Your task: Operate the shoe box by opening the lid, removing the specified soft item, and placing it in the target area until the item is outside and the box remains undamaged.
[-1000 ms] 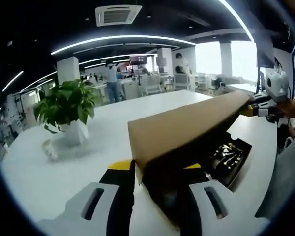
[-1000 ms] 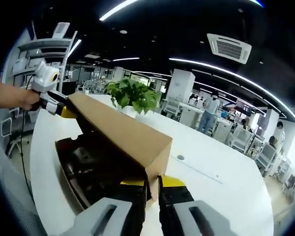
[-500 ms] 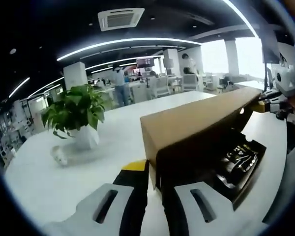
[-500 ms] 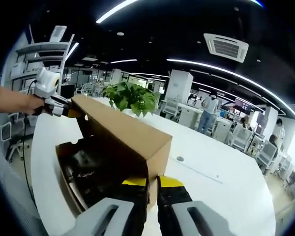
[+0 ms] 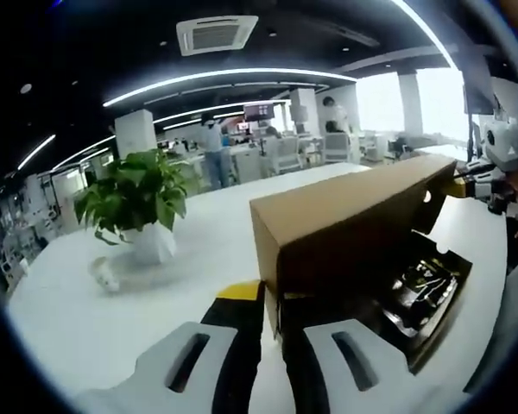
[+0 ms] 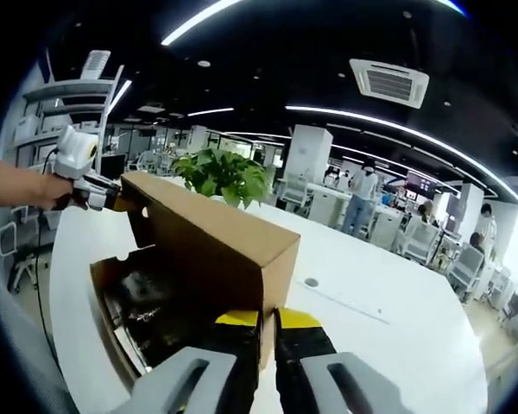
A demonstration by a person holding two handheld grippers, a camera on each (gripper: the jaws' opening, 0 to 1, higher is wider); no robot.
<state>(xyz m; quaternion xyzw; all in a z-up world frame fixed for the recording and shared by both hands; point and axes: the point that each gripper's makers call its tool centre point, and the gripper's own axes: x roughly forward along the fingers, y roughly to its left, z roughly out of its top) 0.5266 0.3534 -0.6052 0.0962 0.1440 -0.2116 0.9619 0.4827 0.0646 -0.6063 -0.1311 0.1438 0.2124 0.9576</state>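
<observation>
In the left gripper view, the left claw pinches one corner of the raised cardboard lid; in the right gripper view, the right claw pinches the opposite corner. The open shoe box on the white table holds a dark, glossy item. A potted plant stands beyond.

Grey gripper, black fingers, yellow tips

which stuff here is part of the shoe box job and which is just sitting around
Part of the job:
- shoe box lid, raised
- shoe box base
- dark contents inside
- left hand-held gripper
- right hand-held gripper

Just lying about:
- potted plant
- small white object beside it
</observation>
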